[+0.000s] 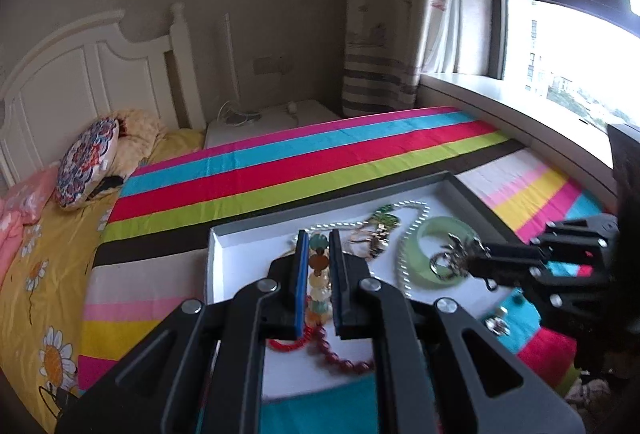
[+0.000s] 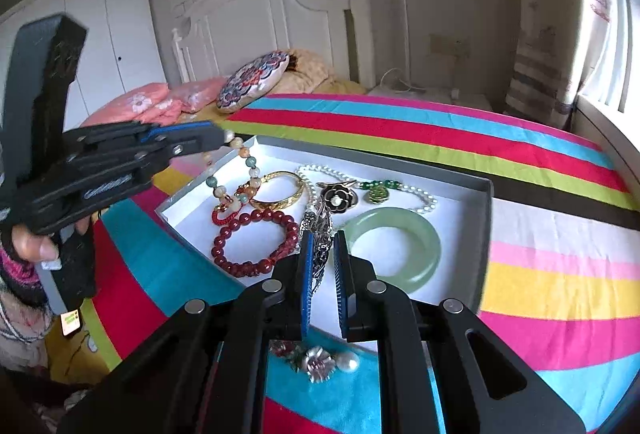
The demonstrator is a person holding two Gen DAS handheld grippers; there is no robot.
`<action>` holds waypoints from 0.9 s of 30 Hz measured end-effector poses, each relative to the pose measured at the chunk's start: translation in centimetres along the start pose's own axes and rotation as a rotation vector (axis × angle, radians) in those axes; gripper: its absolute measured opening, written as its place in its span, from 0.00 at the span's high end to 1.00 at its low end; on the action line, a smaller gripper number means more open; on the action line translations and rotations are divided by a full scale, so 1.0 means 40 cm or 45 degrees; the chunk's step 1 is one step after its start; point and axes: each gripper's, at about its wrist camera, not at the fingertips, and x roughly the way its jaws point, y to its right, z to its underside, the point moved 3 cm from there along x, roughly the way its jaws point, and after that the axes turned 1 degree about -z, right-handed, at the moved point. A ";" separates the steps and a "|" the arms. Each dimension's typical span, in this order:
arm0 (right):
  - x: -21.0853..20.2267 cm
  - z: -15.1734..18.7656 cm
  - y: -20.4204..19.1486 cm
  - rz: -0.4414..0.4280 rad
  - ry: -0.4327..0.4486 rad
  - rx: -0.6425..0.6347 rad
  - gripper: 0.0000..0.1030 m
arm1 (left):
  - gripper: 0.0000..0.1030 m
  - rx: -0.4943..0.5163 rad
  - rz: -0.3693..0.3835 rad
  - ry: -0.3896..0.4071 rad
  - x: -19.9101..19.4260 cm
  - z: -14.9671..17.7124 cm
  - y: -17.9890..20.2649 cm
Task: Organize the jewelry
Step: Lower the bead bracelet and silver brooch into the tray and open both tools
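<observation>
A shallow white tray [image 2: 460, 194] with grey walls sits on a bed covered by a striped blanket [image 2: 420, 130], and most of the jewelry lies inside it. The left gripper [image 1: 319, 246] is clamped on a strand of mixed pale, green and amber beads [image 1: 318, 274], which runs between its fingers and, in the right wrist view, hangs from the fingertips down into the tray's left part. The right gripper [image 2: 323, 246] is closed on a dark silver filigree piece [image 2: 320, 234] (its exact kind is hard to tell), held over the tray just beside a pale green bangle [image 2: 404, 254]. On the tray floor lie a dark red bead bracelet [image 2: 256, 242], a gold bangle [image 2: 280, 190] touching the hanging strand's lower loop, a pearl necklace [image 2: 424, 202] curving along the back, a black flower brooch [image 2: 338, 194] and a small green pendant [image 2: 376, 194]. Outside the tray, on a turquoise stripe near the right gripper's base, rest a silver flower brooch [image 2: 318, 362] and a pearl [image 2: 348, 360]. A hand [image 2: 36, 246] in a knitted sleeve grips the left tool's handle.
</observation>
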 end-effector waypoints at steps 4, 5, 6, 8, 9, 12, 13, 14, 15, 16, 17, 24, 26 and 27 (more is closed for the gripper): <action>0.031 -0.023 -0.002 -0.006 -0.019 0.001 0.89 | 0.91 -0.024 -0.038 -0.023 0.040 -0.007 -0.032; 0.039 -0.030 -0.003 -0.007 -0.023 0.000 0.89 | 0.91 -0.025 -0.049 -0.027 0.048 -0.010 -0.037; 0.048 -0.036 -0.005 -0.009 -0.028 0.000 0.89 | 0.91 -0.028 -0.058 -0.033 0.060 -0.017 -0.044; 0.062 -0.041 -0.008 -0.006 -0.041 -0.005 0.89 | 0.91 -0.033 -0.074 -0.043 0.073 -0.023 -0.053; 0.070 -0.040 -0.011 0.000 -0.051 -0.008 0.89 | 0.91 -0.036 -0.088 -0.051 0.084 -0.025 -0.058; 0.087 -0.028 -0.016 -0.008 -0.085 0.005 0.89 | 0.91 -0.046 -0.108 -0.067 0.099 -0.019 -0.068; 0.087 -0.023 -0.017 -0.010 -0.086 0.008 0.89 | 0.91 -0.053 -0.112 -0.077 0.107 -0.013 -0.072; 0.087 -0.020 -0.016 -0.005 -0.086 0.008 0.87 | 0.90 -0.057 -0.119 -0.080 0.109 -0.007 -0.073; 0.086 -0.018 -0.015 0.006 -0.085 0.008 0.87 | 0.89 -0.065 -0.131 -0.082 0.112 -0.001 -0.077; 0.085 -0.020 -0.013 0.007 -0.083 0.014 0.86 | 0.77 -0.070 -0.134 -0.087 0.115 0.004 -0.078; 0.079 -0.021 -0.008 0.001 -0.078 0.026 0.82 | 0.55 -0.077 -0.134 -0.088 0.113 0.009 -0.079; -0.024 -0.031 0.049 0.009 0.041 0.120 0.69 | 0.16 -0.110 -0.147 -0.003 0.038 0.031 -0.069; -0.062 -0.022 0.073 0.022 0.079 0.152 0.63 | 0.10 -0.126 -0.148 -0.005 0.014 0.049 -0.065; -0.078 -0.018 0.083 0.026 0.093 0.164 0.62 | 0.09 -0.135 -0.149 -0.006 0.003 0.058 -0.064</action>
